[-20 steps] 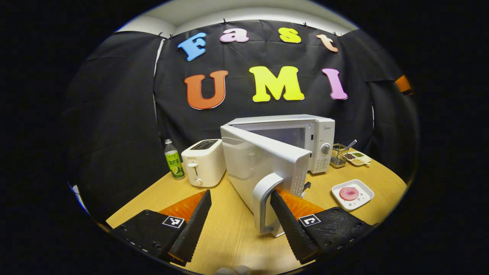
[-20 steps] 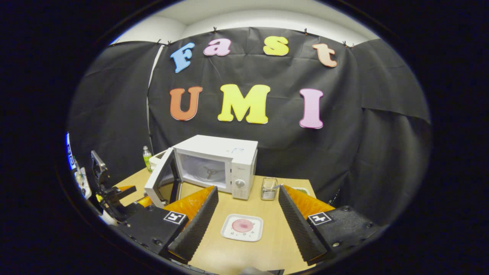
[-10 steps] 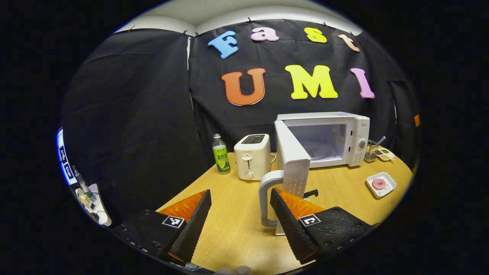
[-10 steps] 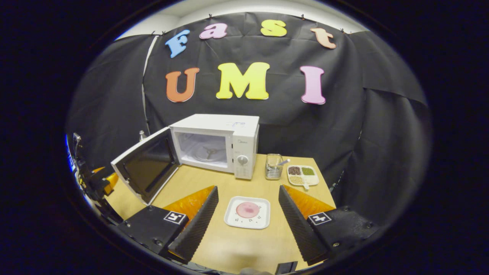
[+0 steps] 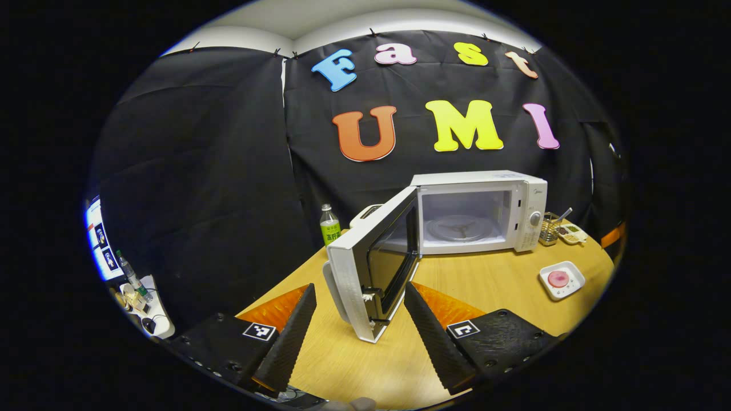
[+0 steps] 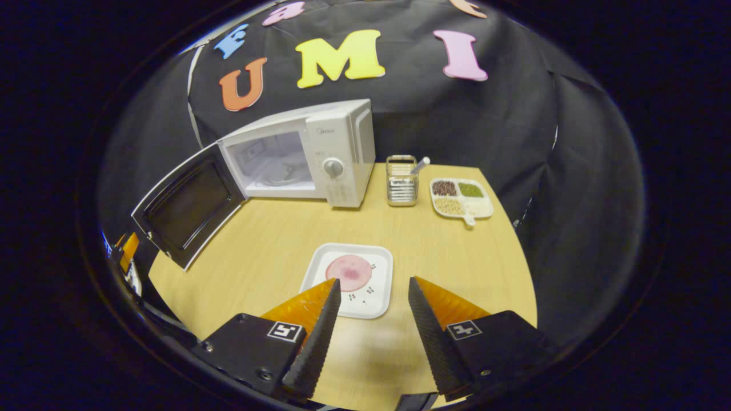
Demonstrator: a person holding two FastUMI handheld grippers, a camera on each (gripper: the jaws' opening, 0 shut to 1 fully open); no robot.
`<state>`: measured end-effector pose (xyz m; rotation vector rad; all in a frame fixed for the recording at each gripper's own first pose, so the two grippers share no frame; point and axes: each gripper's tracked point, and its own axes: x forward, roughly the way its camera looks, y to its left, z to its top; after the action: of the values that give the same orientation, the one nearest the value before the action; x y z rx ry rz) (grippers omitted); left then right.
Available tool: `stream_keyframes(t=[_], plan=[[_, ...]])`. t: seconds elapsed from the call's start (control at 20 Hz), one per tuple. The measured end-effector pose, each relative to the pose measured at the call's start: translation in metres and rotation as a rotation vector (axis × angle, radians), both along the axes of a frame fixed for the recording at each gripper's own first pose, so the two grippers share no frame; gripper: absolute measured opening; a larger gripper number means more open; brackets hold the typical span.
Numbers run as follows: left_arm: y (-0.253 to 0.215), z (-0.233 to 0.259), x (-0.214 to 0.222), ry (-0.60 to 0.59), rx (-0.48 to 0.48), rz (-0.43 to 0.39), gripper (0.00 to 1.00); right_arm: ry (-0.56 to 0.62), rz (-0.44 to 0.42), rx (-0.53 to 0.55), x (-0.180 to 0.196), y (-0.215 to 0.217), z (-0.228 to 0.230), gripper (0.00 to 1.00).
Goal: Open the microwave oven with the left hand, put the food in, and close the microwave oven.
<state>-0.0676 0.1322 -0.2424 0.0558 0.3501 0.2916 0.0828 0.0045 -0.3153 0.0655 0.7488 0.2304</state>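
The microwave (image 6: 297, 154) stands at the table's (image 6: 457, 257) back edge, its door (image 5: 371, 268) swung wide. The food (image 6: 349, 272) lies on a plate (image 6: 377, 299) near the front edge, just ahead of the right gripper (image 6: 374, 319), fingers wide. The left gripper (image 5: 357, 328) is wide too, empty.

one microwave (image 6: 320, 151), one plate (image 6: 374, 299), one bottle (image 5: 329, 225), one toaster (image 5: 367, 211), one rack (image 6: 402, 181)

Glossy white microwave (image 6: 320, 154), matt wood-look table (image 6: 457, 251), seemingly wire metal basket (image 6: 402, 181)
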Motion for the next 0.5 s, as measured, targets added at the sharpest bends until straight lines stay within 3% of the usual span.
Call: stream_keyframes(t=[0.05,0.1,0.15,0.2,0.25,0.4,0.45,0.5], plan=[[-0.008,0.004,0.005,-0.004,-0.009,-0.006,0.93,0.038,0.0,0.013,0.005,-0.004,-0.014,0.67],[-0.016,0.007,0.01,-0.011,-0.01,-0.016,0.93,0.064,0.007,0.028,0.011,-0.003,-0.024,0.76],[-0.022,0.009,0.017,-0.014,-0.004,-0.021,0.93,0.092,0.014,0.035,0.017,-0.004,-0.036,0.63],[-0.024,0.008,0.023,-0.011,0.002,-0.023,0.93,0.116,0.023,0.047,0.023,-0.004,-0.047,0.59],[-0.027,0.008,0.029,-0.012,0.003,-0.025,0.93,0.139,0.028,0.059,0.03,-0.003,-0.056,0.69],[-0.031,0.012,0.042,-0.014,0.026,-0.022,0.93,0.209,0.061,0.09,0.042,0.007,-0.084,0.63],[-0.027,0.01,0.04,-0.005,0.032,-0.006,0.93,0.237,0.067,0.096,0.045,0.009,-0.093,0.51],[-0.025,0.009,0.042,-0.004,0.032,-0.001,0.94,0.258,0.068,0.107,0.046,0.011,-0.098,0.5]])
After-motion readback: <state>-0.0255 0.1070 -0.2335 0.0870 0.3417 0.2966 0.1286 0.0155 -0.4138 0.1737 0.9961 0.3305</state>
